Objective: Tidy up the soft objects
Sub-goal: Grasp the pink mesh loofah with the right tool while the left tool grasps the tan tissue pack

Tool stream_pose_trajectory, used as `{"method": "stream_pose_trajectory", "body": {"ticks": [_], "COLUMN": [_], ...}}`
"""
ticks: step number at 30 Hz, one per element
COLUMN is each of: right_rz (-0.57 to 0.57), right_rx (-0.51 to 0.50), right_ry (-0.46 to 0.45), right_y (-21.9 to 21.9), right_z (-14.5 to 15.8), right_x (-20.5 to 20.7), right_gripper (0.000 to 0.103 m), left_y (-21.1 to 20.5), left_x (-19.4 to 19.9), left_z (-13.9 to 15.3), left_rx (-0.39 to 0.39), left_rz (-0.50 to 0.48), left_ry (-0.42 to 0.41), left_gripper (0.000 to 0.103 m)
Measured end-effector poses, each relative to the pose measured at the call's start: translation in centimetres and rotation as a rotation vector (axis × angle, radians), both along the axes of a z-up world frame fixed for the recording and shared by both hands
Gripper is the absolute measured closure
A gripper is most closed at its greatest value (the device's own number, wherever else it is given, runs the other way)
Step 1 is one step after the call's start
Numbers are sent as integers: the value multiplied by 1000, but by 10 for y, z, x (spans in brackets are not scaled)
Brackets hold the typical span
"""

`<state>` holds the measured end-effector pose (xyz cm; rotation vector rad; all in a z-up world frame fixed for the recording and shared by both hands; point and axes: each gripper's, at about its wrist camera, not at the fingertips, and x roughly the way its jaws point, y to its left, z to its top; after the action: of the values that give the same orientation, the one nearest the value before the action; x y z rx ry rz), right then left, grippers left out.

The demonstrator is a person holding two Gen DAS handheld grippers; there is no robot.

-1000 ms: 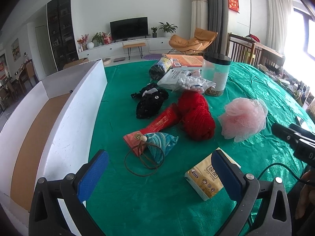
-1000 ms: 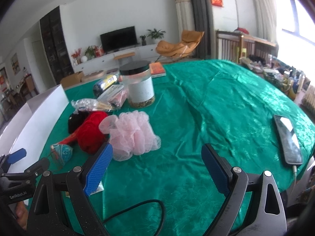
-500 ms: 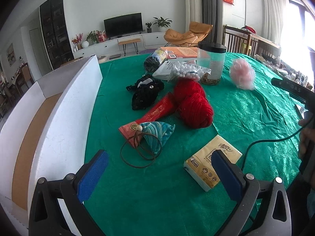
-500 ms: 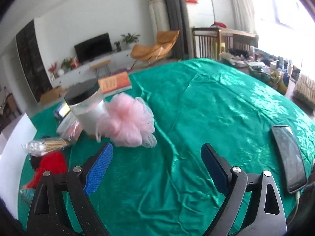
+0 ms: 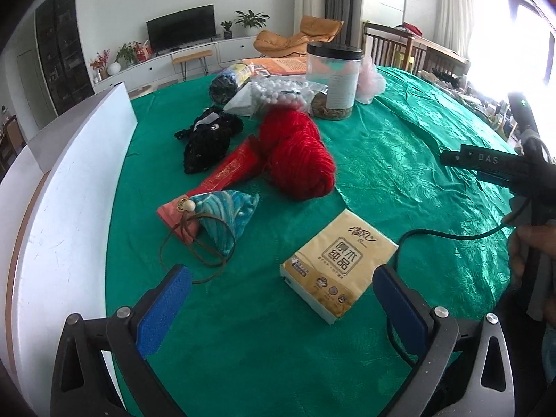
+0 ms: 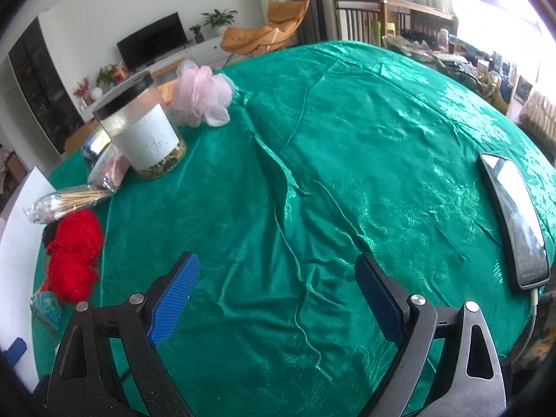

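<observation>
A pink mesh pouf (image 6: pixel 203 95) lies at the far side of the green tablecloth, touching the black-lidded jar (image 6: pixel 139 125); in the left wrist view the pouf (image 5: pixel 371 80) peeks out behind the jar (image 5: pixel 333 80). Red yarn (image 5: pixel 299 153), a black knitted piece (image 5: pixel 208 139), a red pouch (image 5: pixel 226 177) and a teal drawstring pouch (image 5: pixel 226 219) lie in a group. A yellow tissue pack (image 5: pixel 338 264) sits just ahead of my left gripper (image 5: pixel 280 272), which is open and holds nothing. My right gripper (image 6: pixel 276 260) is open over bare cloth, well short of the pouf.
A long white box (image 5: pixel 69 208) runs along the table's left side. A bag of white balls (image 5: pixel 281 93) and a bag of cotton swabs (image 6: pixel 66 201) lie near the jar. A phone (image 6: pixel 514 215) on a cable rests at the right edge. A hand (image 5: pixel 528 246) grips the right tool.
The pink pouf has gone from beside the red yarn to the far side of the table by the jar. The right gripper's view has swung right. The left gripper moved slightly closer to the pouches.
</observation>
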<state>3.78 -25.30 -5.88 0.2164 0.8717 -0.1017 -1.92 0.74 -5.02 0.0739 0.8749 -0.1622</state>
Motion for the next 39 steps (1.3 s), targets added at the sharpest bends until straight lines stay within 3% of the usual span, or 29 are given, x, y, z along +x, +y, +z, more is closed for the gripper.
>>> {"method": "stream_pose_trajectory", "body": {"ticks": [5,9,13,16,20,27,39], "right_rz": [10,-11,-23,-19,-16,-19,-5], "right_rx": [2,20,35,36,32,30,-21], "right_ry": [58,58,57,62,65,87,108], "right_y": [0,-5,-8,-8,-6,-4,3], "right_z": [-10,-9,-8,-9,-9,-13,-16], "right_x": [6,4,3,5,6,9,11], "right_gripper": [10,10,10,10,10,10,9], "left_y": [-32,-44,-34,-19,-13,-8,-5], "left_x": [16,32,47,59,68,50,45], "left_z": [-7,-25,-38,-42,-44,-46,-46], "left_rx": [107,142,109,13,8,2,-1], "left_rz": [-122,-167,-82,23,135,153,152], "left_ry": [-10,46,125,176,171,116,97], "left_gripper": [0,0,0,0,0,0,0]}}
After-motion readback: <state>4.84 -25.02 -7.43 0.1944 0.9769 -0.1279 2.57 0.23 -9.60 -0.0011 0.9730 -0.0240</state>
